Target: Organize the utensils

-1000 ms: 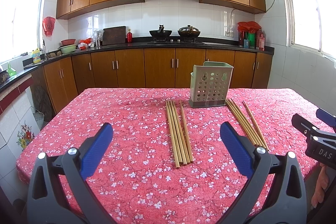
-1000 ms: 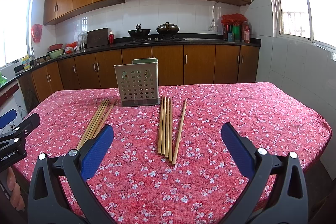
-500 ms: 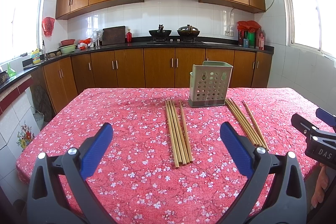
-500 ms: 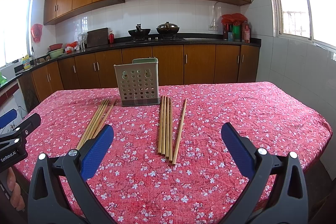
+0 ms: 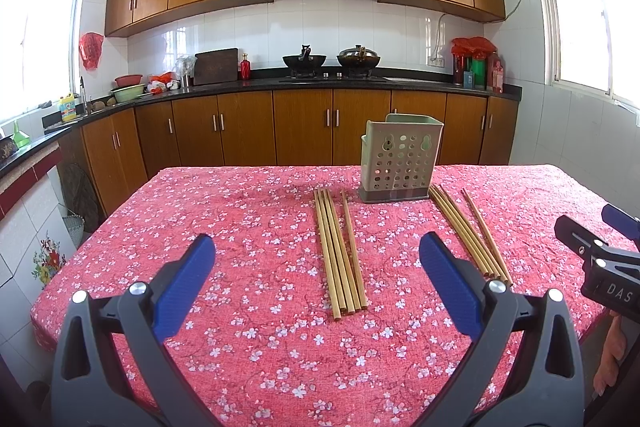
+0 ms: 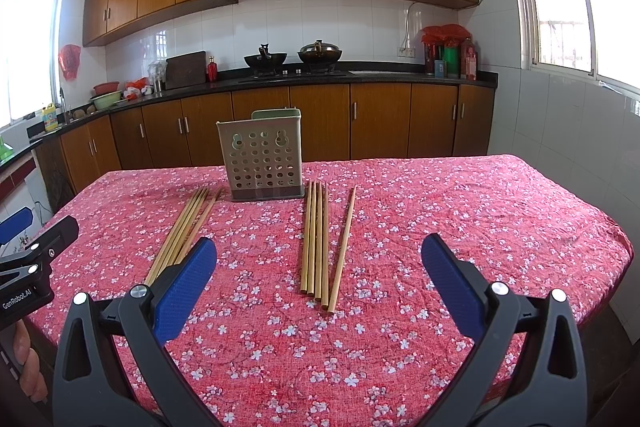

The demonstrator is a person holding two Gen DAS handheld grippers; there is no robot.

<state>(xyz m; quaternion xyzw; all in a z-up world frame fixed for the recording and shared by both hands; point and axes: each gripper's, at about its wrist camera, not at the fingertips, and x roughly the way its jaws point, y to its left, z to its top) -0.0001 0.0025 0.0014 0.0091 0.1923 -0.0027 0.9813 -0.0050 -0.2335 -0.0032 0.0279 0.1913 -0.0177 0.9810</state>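
A pale green perforated utensil holder stands upright on the far middle of the table. Two bundles of several wooden chopsticks lie flat in front of it: the left bundle and the right bundle. My left gripper is open and empty, above the near table edge facing the left bundle. My right gripper is open and empty, facing the right bundle. Each gripper shows at the edge of the other's view: the right one and the left one.
The table carries a red floral cloth. Beyond it run wooden kitchen cabinets and a dark counter with two woks, bowls and bottles. Windows are on both sides.
The left wrist view has shifted slightly, with the holder and chopsticks a touch higher in frame. The right gripper has stayed still. Both stay open.
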